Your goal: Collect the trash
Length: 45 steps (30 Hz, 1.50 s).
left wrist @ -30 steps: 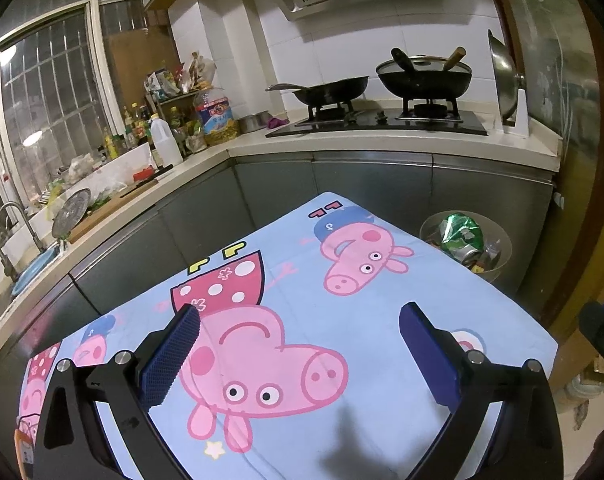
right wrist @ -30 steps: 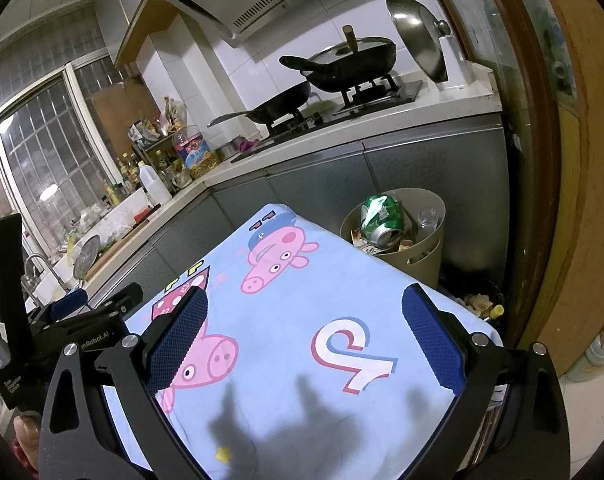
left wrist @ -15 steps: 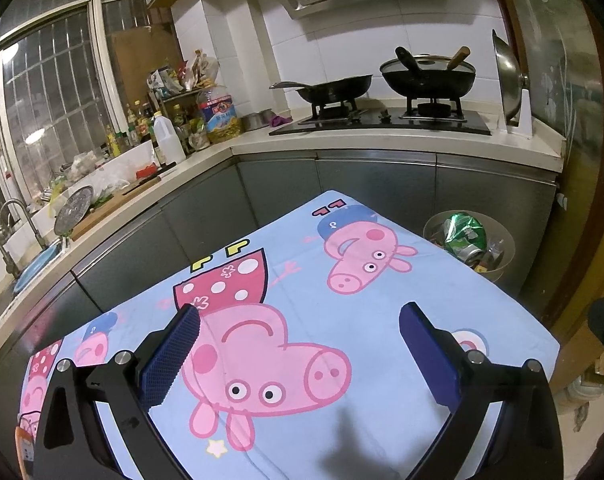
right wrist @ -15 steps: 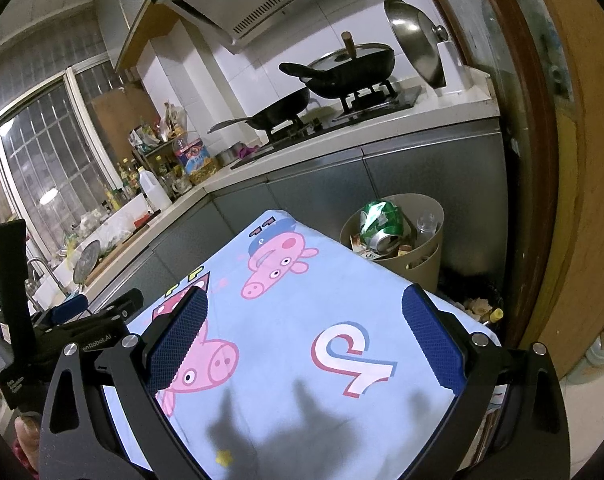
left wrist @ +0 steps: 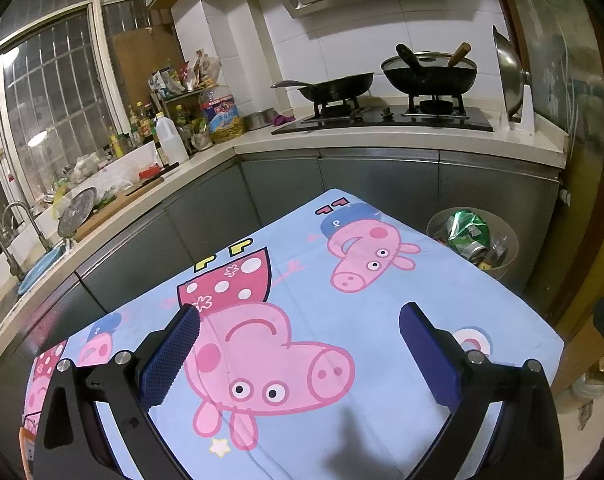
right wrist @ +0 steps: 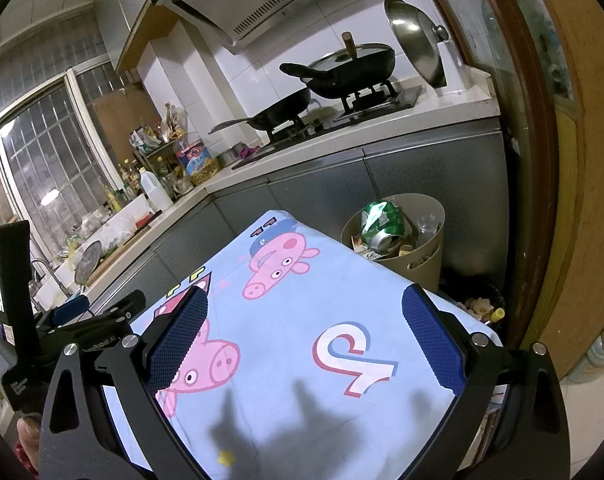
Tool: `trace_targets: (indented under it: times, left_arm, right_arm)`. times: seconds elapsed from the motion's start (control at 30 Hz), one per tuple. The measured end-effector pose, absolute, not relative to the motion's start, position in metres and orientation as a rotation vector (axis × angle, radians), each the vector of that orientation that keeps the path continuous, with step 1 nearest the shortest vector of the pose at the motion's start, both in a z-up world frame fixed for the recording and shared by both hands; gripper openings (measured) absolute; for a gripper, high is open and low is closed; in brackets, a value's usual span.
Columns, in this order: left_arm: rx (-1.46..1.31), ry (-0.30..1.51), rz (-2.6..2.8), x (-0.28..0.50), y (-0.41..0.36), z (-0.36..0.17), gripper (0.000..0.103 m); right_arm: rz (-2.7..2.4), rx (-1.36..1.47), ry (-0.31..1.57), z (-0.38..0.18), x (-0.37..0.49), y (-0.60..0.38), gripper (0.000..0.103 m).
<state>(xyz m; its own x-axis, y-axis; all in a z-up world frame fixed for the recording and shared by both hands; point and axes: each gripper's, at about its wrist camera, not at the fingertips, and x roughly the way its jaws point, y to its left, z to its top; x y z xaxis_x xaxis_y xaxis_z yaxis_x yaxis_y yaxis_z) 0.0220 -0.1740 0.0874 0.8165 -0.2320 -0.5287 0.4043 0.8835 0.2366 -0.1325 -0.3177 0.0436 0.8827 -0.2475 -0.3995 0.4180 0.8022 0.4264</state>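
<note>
**Both claws spread wide above a cartoon-pig cloth, trash bin at the far corner**

The left claw hung over the tabletop with its two blue-padded fingers far apart and nothing between them. The right claw was likewise spread wide and empty, its shadow falling on the cloth below. In the right wrist view the left claw's black body showed at the left edge, beside the table.

The tabletop was covered by a light blue cloth printed with pink cartoon pigs, and no loose item lay on the part of it in view.

The trash bin, a beige round one, stood on the floor just past the far right corner of the table, against the grey cabinet fronts. A crushed green can sat on top of its contents, with a clear plastic bottle beside it and paper scraps below.

Behind, on the kitchen counter, a frying pan and a lidded wok rested on the stove, and a steel lid stood upright to their right.
</note>
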Motion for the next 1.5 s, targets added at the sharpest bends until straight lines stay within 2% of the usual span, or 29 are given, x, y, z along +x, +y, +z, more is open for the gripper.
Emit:
trace_targets:
  times: [1.5]
  left_arm:
    - [0.404,0.469,-0.270,0.0190,-0.1713,0.0882,0.099]
  right_arm:
    - [-0.370,0.551,0.307,0.0479,-0.1370,-0.3127,0.097]
